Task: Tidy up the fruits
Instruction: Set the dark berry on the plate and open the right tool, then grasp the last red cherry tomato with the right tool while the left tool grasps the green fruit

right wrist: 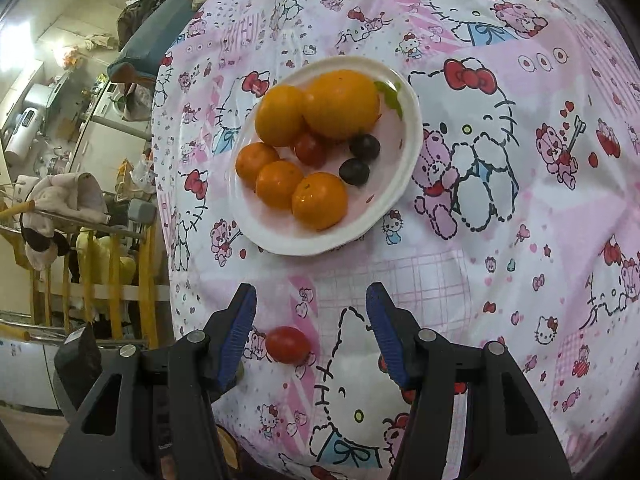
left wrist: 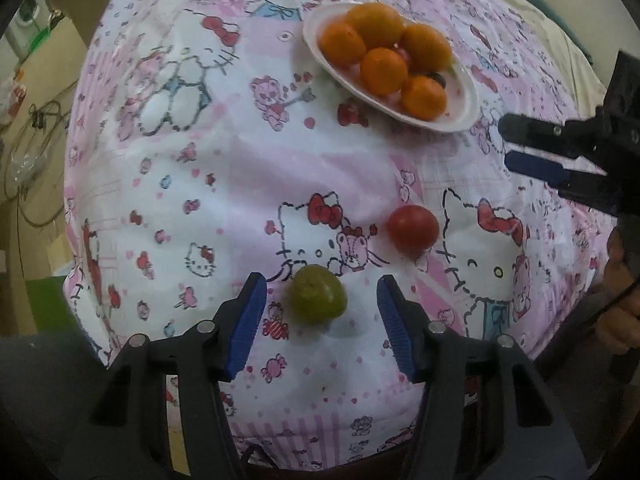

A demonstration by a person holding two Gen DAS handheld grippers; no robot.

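The white round plate [right wrist: 404,184] is crowded with orange fruits [right wrist: 320,200], so little room is left inside. The pink cartoon tablecloth [right wrist: 500,240] around the plate is mostly bare. Near the plate, only a small red tomato [right wrist: 287,345] and a green round fruit [left wrist: 318,299] lie in the way.

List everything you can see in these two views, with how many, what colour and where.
round white plate: one, white, on the cloth beyond both grippers
oranges: five, orange, piled on the plate
small red tomato on the plate: one, red, among the oranges
dark round fruits: two, near black, on the plate beside the oranges
loose red tomato: one, red, on the cloth near the right gripper
green tomato: one, green, on the cloth between the left gripper's fingers, untouched
cartoon-cat tablecloth: one, pink and white, covering the table
left gripper: one, black with blue pads, open
right gripper: one, black with blue pads, open
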